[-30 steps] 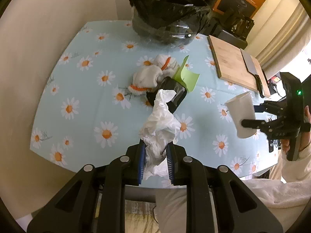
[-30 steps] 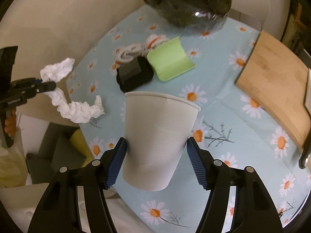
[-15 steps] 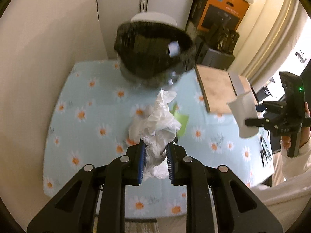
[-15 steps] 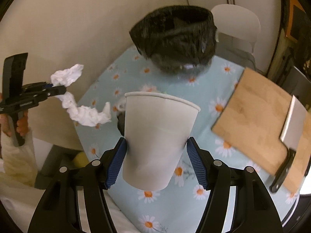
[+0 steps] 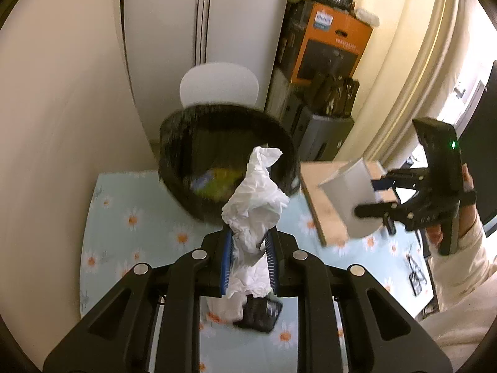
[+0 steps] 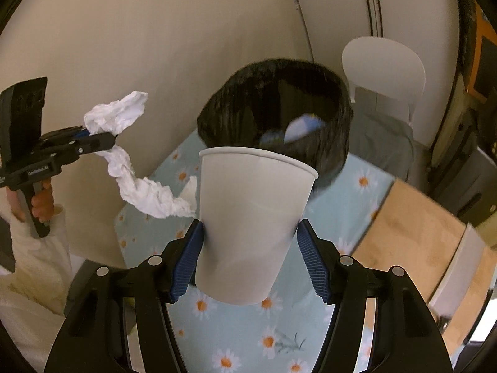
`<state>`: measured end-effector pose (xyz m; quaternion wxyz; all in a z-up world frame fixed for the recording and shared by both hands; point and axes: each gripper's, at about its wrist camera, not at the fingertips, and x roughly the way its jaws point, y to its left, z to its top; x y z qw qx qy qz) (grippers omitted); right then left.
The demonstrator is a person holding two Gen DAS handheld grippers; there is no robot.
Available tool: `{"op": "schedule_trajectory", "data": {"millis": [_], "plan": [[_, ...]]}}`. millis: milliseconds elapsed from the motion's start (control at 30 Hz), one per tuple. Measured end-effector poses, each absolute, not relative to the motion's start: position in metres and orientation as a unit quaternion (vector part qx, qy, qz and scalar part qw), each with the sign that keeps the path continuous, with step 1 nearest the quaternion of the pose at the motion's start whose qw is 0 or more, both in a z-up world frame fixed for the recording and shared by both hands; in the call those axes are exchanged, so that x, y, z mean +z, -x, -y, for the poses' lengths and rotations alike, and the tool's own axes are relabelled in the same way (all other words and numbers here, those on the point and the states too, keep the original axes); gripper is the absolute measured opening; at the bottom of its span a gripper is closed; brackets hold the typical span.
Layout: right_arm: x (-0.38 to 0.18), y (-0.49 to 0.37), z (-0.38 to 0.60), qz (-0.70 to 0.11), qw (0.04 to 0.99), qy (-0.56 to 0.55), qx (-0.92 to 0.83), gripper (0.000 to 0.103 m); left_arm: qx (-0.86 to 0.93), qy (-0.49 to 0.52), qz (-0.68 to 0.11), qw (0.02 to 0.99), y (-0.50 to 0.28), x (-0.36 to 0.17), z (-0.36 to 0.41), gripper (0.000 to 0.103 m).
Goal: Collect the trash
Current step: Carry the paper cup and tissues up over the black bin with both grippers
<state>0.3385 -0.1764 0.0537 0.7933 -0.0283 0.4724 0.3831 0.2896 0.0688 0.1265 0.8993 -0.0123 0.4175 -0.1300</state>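
Both grippers have come up off the table since a second ago and now sit closer to the bin (image 5: 226,158), whose open mouth shows in both views where before only its side did. Left gripper (image 5: 247,256) is clamped tight on a crumpled white tissue (image 5: 254,205); the tissue sticks up past the blue pads (image 5: 225,258) and, in the right wrist view, trails down in a twisted tail (image 6: 146,192) below the fingers. Right gripper (image 6: 248,259) has its fingers about half spread with both blue pads (image 6: 186,262) pressed on the sides of a white paper cup (image 6: 251,223), held upright with the rim up, in mid-air above the table's near edge. Black-lined bin stands at the far edge of the daisy-print table (image 5: 130,217), some trash already inside, blurred. Wooden cutting board (image 6: 413,242) lies along the table's right edge. A black object (image 5: 261,312) lies on the table under the left gripper, partly hidden. White chair (image 6: 383,62) stands behind the bin. Orange box (image 5: 329,49) sits on a dark stack behind the table's far right corner. Person's hand (image 5: 438,236) in a cream sleeve grips the right handle.
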Motion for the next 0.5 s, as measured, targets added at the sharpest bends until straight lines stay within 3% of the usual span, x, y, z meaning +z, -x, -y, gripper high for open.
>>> {"op": "schedule_trajectory", "data": {"millis": [500], "plan": [[0.073,-0.417,0.138,-0.446,0.803,0.04,0.392,0.058,-0.167,0.015,-0.38,0.91,-0.384,0.134,-0.078,0.02]]}}
